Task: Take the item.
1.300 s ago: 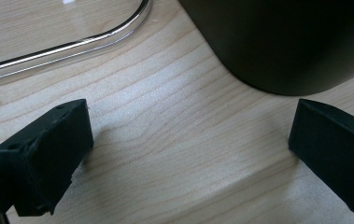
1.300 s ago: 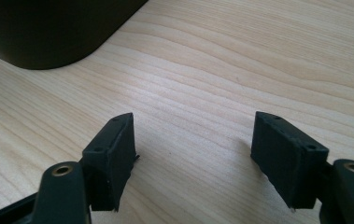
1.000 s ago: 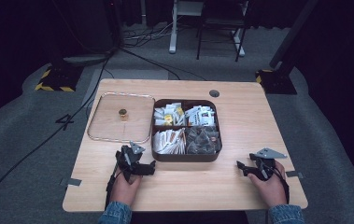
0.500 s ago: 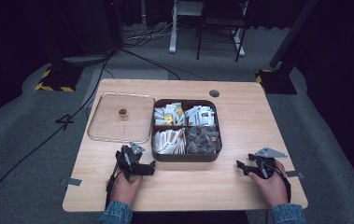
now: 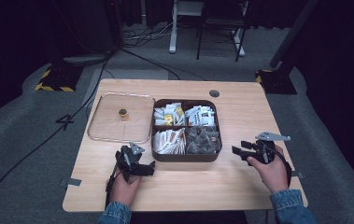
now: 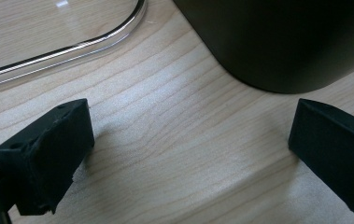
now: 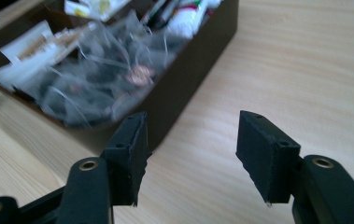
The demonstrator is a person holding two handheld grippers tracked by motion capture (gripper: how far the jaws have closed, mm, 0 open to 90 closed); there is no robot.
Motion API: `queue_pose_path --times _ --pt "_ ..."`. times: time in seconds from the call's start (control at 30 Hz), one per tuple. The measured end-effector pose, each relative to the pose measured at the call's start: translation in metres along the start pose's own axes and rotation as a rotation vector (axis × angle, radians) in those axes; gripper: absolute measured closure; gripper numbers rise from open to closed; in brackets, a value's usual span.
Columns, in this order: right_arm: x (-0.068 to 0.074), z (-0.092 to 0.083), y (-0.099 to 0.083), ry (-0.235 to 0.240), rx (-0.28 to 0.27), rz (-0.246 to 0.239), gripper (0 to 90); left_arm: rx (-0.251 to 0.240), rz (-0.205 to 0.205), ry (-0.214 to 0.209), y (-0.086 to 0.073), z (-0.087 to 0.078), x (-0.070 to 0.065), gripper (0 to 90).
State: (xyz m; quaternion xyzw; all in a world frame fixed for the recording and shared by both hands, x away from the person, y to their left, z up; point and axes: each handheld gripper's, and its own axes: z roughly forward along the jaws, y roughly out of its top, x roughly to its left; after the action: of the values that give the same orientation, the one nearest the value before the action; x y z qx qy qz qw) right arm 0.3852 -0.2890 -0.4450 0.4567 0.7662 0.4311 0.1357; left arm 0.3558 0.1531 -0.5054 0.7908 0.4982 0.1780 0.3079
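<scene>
Right now the wooden table (image 5: 240, 186) takes up most of the scene, and near its middle sits a dark brown box (image 5: 185, 156) split into four compartments, each stuffed with tea bags and sachets (image 5: 201, 140). Just beside the box, on the person's left, a clear lid (image 5: 104, 133) with a small brass knob (image 5: 123, 113) lies flat on the wood. The person's left hand (image 5: 124, 189) rests its left gripper (image 5: 152, 168) on the table close to the box's near left corner, with the jaws spread wide and nothing but bare wood between them; its own camera shows the box wall and the lid's rim just ahead. The right hand (image 5: 272, 170) holds the right gripper (image 5: 235, 150) near the box's right side, its jaws likewise parted and empty, pointing towards the corner packed with the dark, see-through bags.
</scene>
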Motion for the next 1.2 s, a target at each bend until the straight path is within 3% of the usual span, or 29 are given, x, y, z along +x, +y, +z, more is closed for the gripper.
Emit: queue_pose_path --times 0.23,0.53,0.8,1.2 --pt "0.005 0.003 0.034 0.046 -0.029 -0.009 45.4 0.0 0.001 0.0 0.0 0.0 0.0 0.5" --pt "0.008 0.019 0.063 0.089 -0.026 0.024 48.1 0.0 0.002 0.0 0.001 0.0 0.0 0.5" --pt "0.01 0.032 0.086 0.075 -0.003 0.01 49.9 0.002 -0.003 0.002 0.001 0.001 0.0 0.5" --pt "0.012 0.069 0.11 0.077 0.067 0.028 51.5 0.002 -0.003 0.002 0.001 0.001 0.0 0.5"
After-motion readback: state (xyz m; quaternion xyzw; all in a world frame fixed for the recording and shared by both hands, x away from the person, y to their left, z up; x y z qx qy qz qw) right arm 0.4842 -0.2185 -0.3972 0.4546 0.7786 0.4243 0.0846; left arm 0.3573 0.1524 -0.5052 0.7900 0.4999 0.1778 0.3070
